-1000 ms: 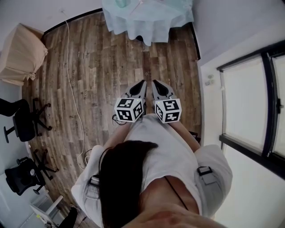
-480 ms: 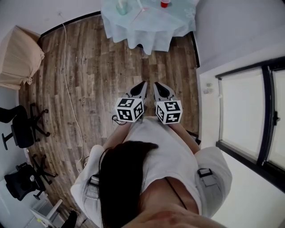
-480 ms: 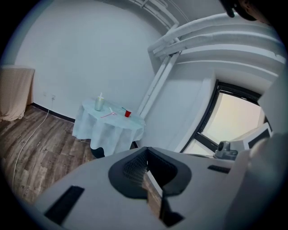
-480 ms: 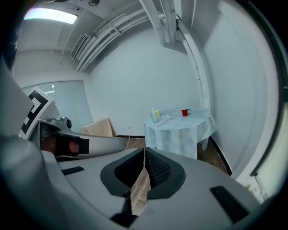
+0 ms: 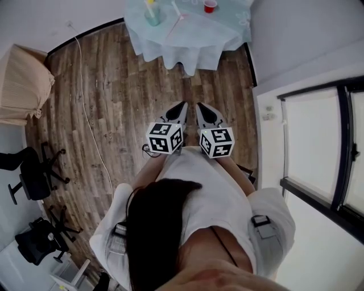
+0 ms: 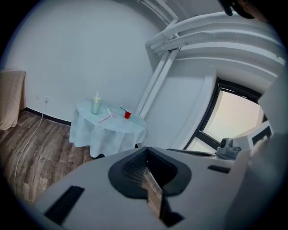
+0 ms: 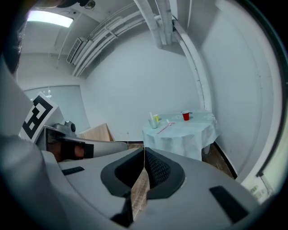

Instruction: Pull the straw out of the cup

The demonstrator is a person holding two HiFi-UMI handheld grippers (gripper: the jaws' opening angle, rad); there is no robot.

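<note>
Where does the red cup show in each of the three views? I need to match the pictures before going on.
Head view: the red cup is at the very top edge, right of centre.
Left gripper view: left of centre at mid-height, far off.
Right gripper view: right of centre at mid-height, far off.
Shared landmark: the cloth-covered table that it stands on, towards its right side in every view.

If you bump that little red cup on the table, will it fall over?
Probably. The red cup looks small and thin, like a disposable one, so it is likely light and easy to tip. It stands on a draped tablecloth, which may make it wobblier. Whether anything is inside cannot be seen.
</note>
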